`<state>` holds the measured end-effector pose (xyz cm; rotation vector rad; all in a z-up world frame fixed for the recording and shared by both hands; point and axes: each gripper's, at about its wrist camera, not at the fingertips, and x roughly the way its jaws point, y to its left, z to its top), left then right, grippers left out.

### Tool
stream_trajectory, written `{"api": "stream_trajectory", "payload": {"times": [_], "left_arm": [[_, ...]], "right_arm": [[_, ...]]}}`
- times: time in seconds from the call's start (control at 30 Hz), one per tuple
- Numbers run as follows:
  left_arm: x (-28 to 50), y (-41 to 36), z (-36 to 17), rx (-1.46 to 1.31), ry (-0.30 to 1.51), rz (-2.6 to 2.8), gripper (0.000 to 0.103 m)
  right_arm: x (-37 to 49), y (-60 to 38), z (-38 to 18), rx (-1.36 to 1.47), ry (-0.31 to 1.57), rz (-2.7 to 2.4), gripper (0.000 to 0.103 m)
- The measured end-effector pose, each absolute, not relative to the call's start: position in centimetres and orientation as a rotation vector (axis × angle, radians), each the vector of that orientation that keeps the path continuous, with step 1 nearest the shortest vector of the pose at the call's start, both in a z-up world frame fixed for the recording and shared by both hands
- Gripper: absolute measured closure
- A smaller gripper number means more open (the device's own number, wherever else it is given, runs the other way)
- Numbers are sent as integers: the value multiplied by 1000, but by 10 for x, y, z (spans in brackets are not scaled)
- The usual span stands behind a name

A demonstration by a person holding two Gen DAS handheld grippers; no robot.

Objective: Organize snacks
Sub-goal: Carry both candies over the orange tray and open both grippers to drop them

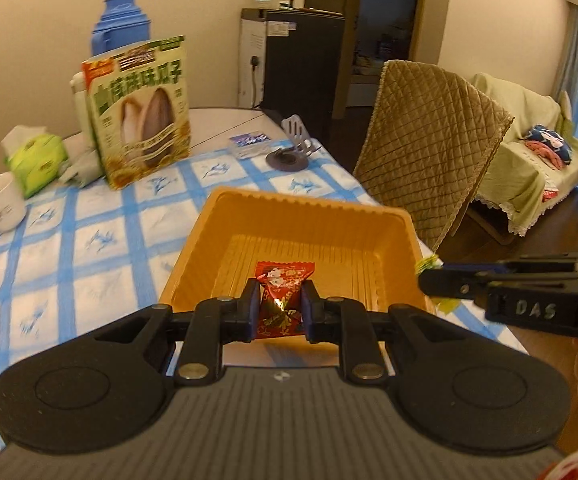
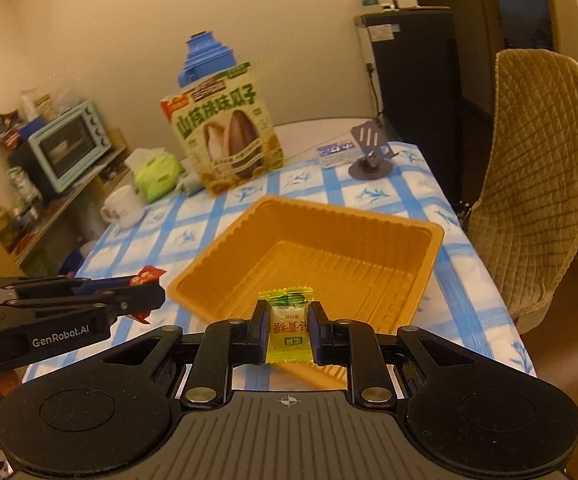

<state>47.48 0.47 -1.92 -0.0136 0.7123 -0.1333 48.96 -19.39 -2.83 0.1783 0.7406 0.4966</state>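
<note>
An empty orange plastic tray (image 1: 377,226) (image 2: 421,240) sits on the blue-checked tablecloth. My left gripper (image 1: 279,308) is shut on a red wrapped candy (image 1: 283,292), held above the tray's near edge. My right gripper (image 2: 289,330) is shut on a yellow-green wrapped candy (image 2: 289,328), also over the tray's near rim. In the left wrist view, the right gripper (image 1: 429,280) comes in from the right beside the tray, with the yellow wrapper (image 1: 427,262) sticking out. In the right wrist view, the left gripper (image 2: 157,292) is at the left with its red candy (image 2: 149,276).
A large sunflower-seed box (image 1: 141,112) (image 2: 225,136) stands behind the tray, with a blue thermos (image 1: 119,24), a green tissue pack (image 1: 35,158) and a white mug (image 1: 1,202). A phone stand (image 1: 293,148) is at the back. A quilted chair (image 1: 429,132) is by the table's right edge.
</note>
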Motion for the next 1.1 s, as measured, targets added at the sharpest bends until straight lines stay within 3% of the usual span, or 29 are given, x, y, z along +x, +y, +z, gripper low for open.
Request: {"api": "stream_trajectory", "payload": {"times": [0.43,0.9,1.1], "left_arm": [[553,5,-54,30,784,-193,84],[582,-2,-77,46,838,-206,82],[585,0,-74,47,835,-201,76]], "right_arm": [[549,-180,-67,195,824,374,82],[568,-182,-81,206,855,337,82],[574,-183,-83,208,861,332,82]]}}
